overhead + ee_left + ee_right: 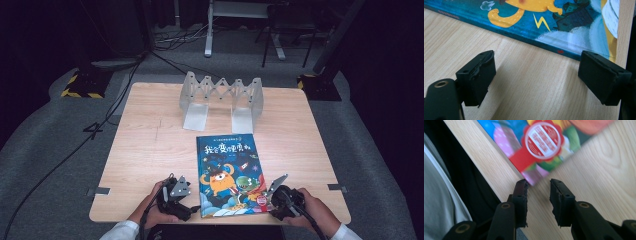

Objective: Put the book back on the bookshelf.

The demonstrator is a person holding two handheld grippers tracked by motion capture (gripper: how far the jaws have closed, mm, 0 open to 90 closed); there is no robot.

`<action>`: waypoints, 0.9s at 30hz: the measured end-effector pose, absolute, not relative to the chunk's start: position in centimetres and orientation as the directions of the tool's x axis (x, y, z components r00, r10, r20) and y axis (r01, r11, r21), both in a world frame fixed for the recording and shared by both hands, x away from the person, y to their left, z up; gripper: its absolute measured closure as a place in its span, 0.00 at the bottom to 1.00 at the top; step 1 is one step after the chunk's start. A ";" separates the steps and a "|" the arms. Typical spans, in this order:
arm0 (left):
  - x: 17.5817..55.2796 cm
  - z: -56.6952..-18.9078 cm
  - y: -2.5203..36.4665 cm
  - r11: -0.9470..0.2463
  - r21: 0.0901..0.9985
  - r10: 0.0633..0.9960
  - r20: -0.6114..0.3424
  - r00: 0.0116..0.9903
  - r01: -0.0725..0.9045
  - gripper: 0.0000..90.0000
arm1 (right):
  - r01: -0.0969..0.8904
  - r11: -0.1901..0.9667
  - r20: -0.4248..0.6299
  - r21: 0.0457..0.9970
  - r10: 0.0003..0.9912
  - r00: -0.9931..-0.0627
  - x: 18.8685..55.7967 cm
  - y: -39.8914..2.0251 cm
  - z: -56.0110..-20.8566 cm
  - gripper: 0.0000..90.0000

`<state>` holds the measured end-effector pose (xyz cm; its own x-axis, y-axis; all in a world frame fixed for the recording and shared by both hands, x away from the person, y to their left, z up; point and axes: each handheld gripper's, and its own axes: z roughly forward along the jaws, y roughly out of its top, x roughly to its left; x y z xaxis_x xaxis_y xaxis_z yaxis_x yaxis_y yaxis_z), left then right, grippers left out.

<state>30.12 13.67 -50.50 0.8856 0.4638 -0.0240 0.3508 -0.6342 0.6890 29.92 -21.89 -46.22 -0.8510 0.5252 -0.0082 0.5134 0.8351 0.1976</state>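
The picture book (227, 170) is laid flat, cover up, on the wooden table (150, 145), at the person's edge and slightly right of centre. Its long axis is run from the near edge toward the far side, where an expandable bookend rack (222, 97) is stood, well apart from the book. The spine is on the book's left side.

L gripper (536, 67): jaws are spread wide and nothing is held between them. It is rested beside the spine near the book's near-left corner. In the left gripper view the spine edge is seen lying across and just beyond the tips, w/ a strip of bare wood between. The far jaw tip is seen near the table's near edge.

R gripper (539, 187): jaws are drawn narrow, but a gap is seen between the pads and no pad is seen pressed on anything, so no pinch is made out. The book's near-right corner is pointed straight into the mouth, just beside the tip of one jaw. Whether it is touched can't be told.

Judgement: the R gripper is the nearer one, as the corner is already at its mouth, while the L is kept short of the spine. The coming move probably depends on that corner: it lies straight ahead of the R jaws, level w/ the tabletop, so the tips would have to be slid forward low for the thin edge to be caught.
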 end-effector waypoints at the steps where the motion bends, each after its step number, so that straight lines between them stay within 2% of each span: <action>1: 30.1 -50.5 13.7 -0.633 0.692 0.462 -0.023 0.886 0.348 0.17 | 0.506 0.839 -0.012 0.202 0.519 -0.855 29.9 -21.6 -46.2 0.75; 5: 30.2 -50.5 13.9 -0.629 0.692 0.472 -0.022 0.881 0.354 0.18 | 0.496 0.824 -0.013 0.274 0.519 -0.855 29.3 -21.7 -46.4 0.76; 9: 30.4 -50.5 14.4 -0.626 0.691 0.483 -0.021 0.875 0.362 0.17 | 0.459 0.777 0.007 0.430 0.506 -0.863 28.6 -23.2 -47.1 0.76; 11: 30.5 -50.5 14.5 -0.625 0.691 0.487 -0.018 0.873 0.363 0.17 | 0.467 0.757 0.033 0.457 0.510 -0.860 28.6 -23.5 -47.2 0.76; 13: 30.7 -50.5 14.8 -0.621 0.691 0.498 -0.015 0.867 0.369 0.17 | 0.477 0.712 0.086 0.515 0.510 -0.856 28.8 -23.9 -47.6 0.71; 17: 31.1 -50.5 15.3 -0.614 0.689 0.519 -0.017 0.854 0.386 0.17 | 0.466 0.662 0.139 0.587 0.485 -0.864 29.4 -24.1 -48.1 0.55; 19: 31.2 -50.5 15.5 -0.610 0.690 0.526 -0.016 0.851 0.390 0.17 | 0.523 0.565 0.271 0.638 0.471 -0.839 30.6 -24.6 -47.9 0.47; 24: 31.4 -50.5 15.8 -0.610 0.689 0.531 -0.011 0.847 0.391 0.17 | 0.540 0.515 0.346 0.666 0.428 -0.835 32.3 -24.4 -47.2 0.37; 27: 31.4 -50.5 15.9 -0.606 0.690 0.534 -0.015 0.845 0.395 0.17 | 0.544 0.474 0.365 0.693 0.419 -0.831 33.9 -23.8 -46.5 0.38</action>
